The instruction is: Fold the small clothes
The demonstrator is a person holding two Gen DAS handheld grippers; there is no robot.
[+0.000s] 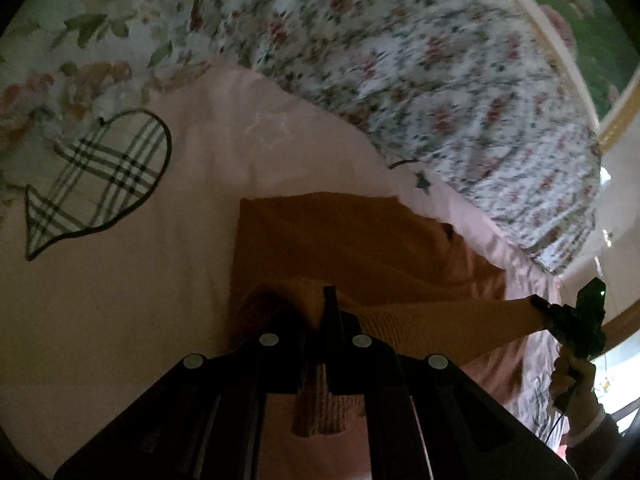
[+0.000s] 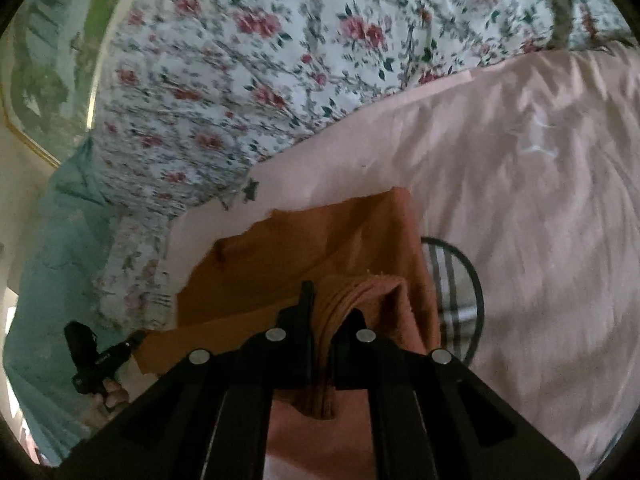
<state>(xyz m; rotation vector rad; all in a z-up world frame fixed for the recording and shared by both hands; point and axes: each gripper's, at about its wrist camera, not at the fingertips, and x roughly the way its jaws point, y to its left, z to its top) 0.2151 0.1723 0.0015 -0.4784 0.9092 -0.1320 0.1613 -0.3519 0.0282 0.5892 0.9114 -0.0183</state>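
An orange knit garment (image 1: 360,232) is held up over the pink bed sheet (image 1: 120,320), its top edge stretched between both grippers and its lower part lying folded on the sheet. My left gripper (image 1: 314,308) is shut on one bunched corner of it. At the far right, my right gripper (image 1: 540,304) pinches the other corner. In the right wrist view the right gripper (image 2: 330,304) is shut on a thick fold of the orange garment (image 2: 320,240). The left gripper (image 2: 134,340) grips the far corner at the lower left.
A plaid heart patch (image 1: 100,184) (image 2: 452,288) is sewn on the pink sheet (image 2: 520,200). A floral quilt (image 1: 440,80) (image 2: 240,80) is heaped behind the garment. Beyond it are a gold-framed green picture (image 1: 600,40) and teal fabric (image 2: 52,280). A hand (image 1: 572,380) holds the right gripper.
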